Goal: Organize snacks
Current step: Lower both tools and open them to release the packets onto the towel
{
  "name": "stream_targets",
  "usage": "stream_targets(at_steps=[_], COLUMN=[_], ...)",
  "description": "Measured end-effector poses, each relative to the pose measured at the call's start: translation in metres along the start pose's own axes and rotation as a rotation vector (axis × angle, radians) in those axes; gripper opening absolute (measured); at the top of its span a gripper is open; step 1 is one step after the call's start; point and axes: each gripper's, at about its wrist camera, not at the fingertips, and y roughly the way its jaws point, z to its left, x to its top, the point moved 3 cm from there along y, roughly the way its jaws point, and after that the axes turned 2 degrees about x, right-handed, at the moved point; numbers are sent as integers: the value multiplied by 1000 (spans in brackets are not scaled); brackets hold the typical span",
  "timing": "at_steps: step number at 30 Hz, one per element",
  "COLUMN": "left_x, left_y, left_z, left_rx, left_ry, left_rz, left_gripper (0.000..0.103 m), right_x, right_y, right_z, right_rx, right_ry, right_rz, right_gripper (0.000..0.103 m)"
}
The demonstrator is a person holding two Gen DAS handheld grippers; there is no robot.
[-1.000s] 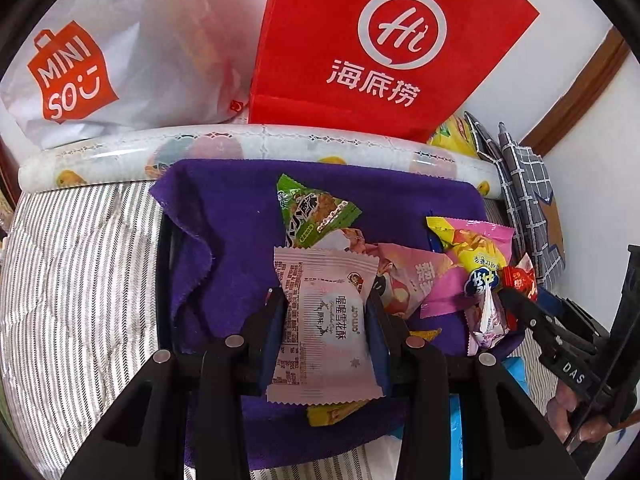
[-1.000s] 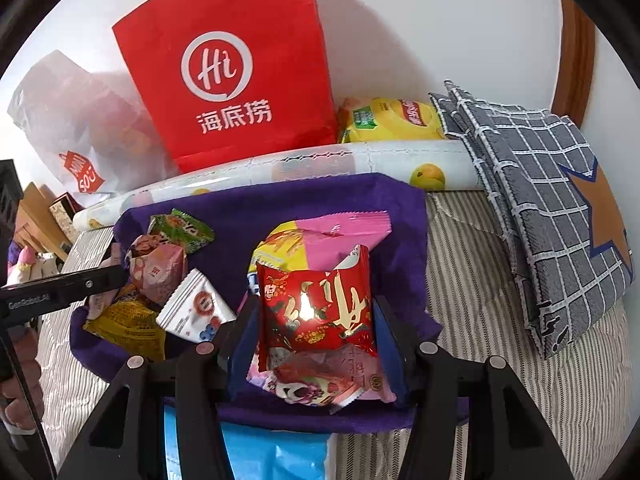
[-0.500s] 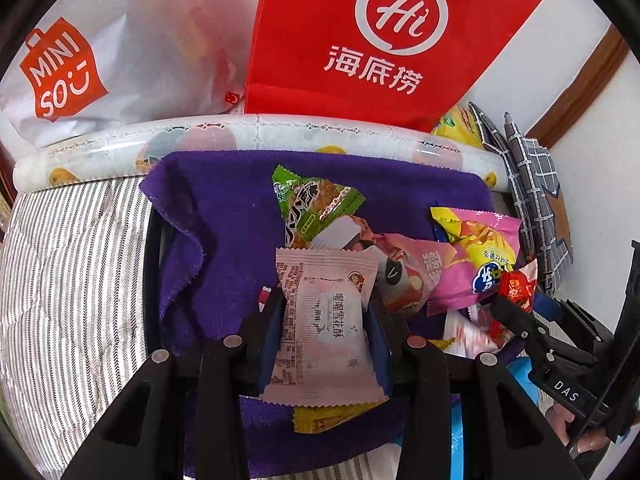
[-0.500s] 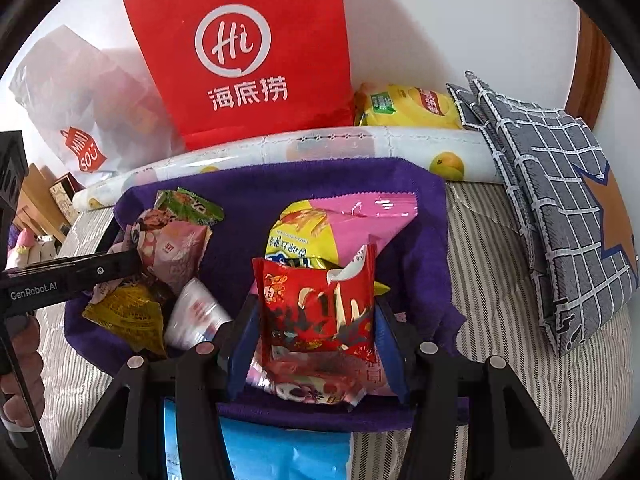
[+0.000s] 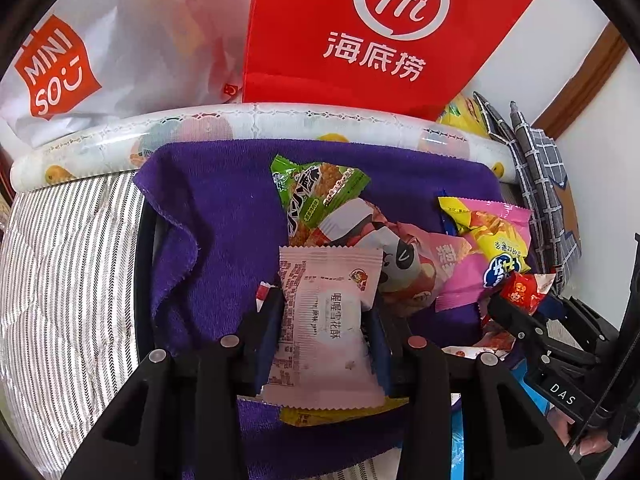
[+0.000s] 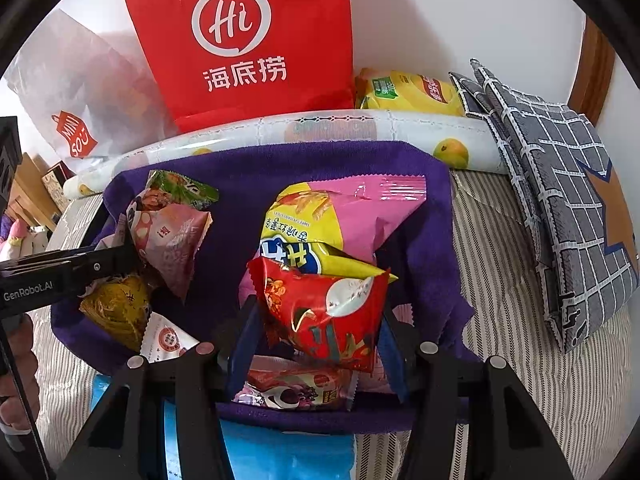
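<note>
My left gripper (image 5: 326,328) is clamped on a pale pink packet (image 5: 326,320), its pads pressing the packet's two sides, and I hold it upright over the near part of the purple towel (image 5: 224,208). My right gripper (image 6: 316,332) is closed on a red packet (image 6: 320,316), which sits tilted between the pads above the near middle of the towel.

The towel is my landmark. It is draped over a dark-rimmed container (image 5: 144,264) on the striped bedding (image 5: 60,280). On the towel lie the other snacks: a green packet (image 5: 316,192) toward its far side, a pink panda packet (image 5: 416,264) just nearer than that and touching it, and a pink and yellow bag (image 6: 340,224) at the towel's middle, right behind my red packet. A yellow packet (image 6: 116,312) and a white packet with a red seal (image 6: 168,340) lie at the towel's left near edge in the right wrist view, beside my left gripper. A dark pink packet (image 6: 296,390) lies under the red one, at the near edge.

Beyond the towel's far side lies a fruit-printed roll (image 6: 320,130), and behind that stand a red paper bag (image 6: 244,40) and a white Miniso bag (image 5: 80,56). A yellow chip bag (image 6: 412,92) rests behind the roll. To the right of the towel leans a grey checked cushion (image 6: 560,192). A blue sheet (image 6: 280,456) shows under the towel's near edge.
</note>
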Motion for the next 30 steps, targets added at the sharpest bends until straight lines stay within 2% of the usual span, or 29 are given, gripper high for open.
stream_targets(at_steps=[11, 22, 24, 30], left_x=[0, -4, -4, -6], left_y=[3, 5, 5, 4], left_z=[0, -1, -2, 0], left_rx=[3, 7, 8, 15], left_ry=[-3, -2, -2, -9], left_rz=[-2, 6, 9, 20], left_gripper=[41, 53, 60, 66], right_x=[0, -3, -3, -3], right_y=[-1, -4, -4, -6], right_z=[-1, -5, -5, -6], right_rx=[-6, -3, -4, -4], right_ry=[6, 22, 27, 31], right_rz=[5, 15, 17, 19], right_gripper=[53, 60, 62, 65])
